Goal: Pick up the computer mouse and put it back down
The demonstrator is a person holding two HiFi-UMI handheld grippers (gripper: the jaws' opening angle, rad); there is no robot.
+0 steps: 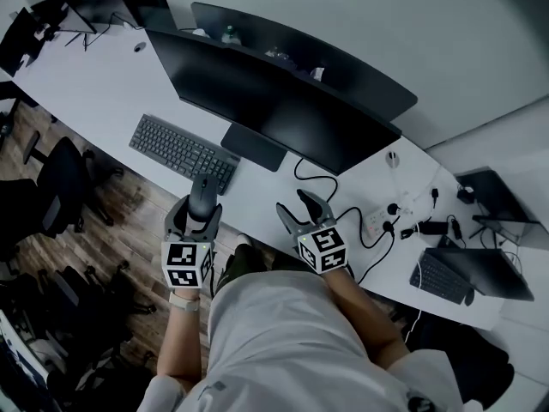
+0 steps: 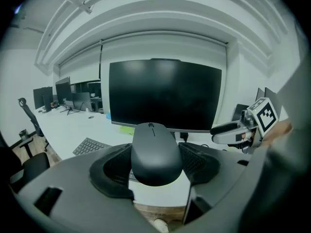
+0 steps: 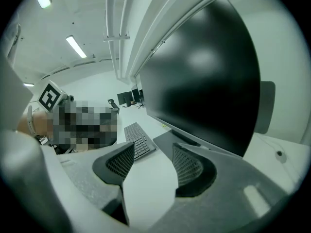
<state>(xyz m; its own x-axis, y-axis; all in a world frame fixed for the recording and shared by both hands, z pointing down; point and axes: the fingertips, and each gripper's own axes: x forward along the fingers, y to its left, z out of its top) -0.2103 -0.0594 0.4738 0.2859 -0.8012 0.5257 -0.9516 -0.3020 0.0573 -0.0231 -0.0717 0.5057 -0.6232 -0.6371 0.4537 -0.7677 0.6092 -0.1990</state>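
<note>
The black computer mouse [image 1: 200, 194] is clamped between the jaws of my left gripper [image 1: 197, 217], near the white desk's [image 1: 103, 84] front edge and just right of the keyboard [image 1: 182, 151]. In the left gripper view the mouse [image 2: 155, 152] fills the gap between both pads and seems lifted off the desk top, its wheel end pointing at the monitor [image 2: 165, 96]. My right gripper [image 1: 298, 209] hovers open over the desk edge to the right, nothing between its pads [image 3: 187, 166]. The left gripper view shows the right gripper [image 2: 233, 130] off to its side.
A wide dark monitor [image 1: 274, 101] on a flat base [image 1: 253, 147] stands behind the grippers. Cables and a power strip [image 1: 382, 217] lie to the right, with a second keyboard [image 1: 442, 277] further right. Office chairs [image 1: 60, 187] stand on the wooden floor at left.
</note>
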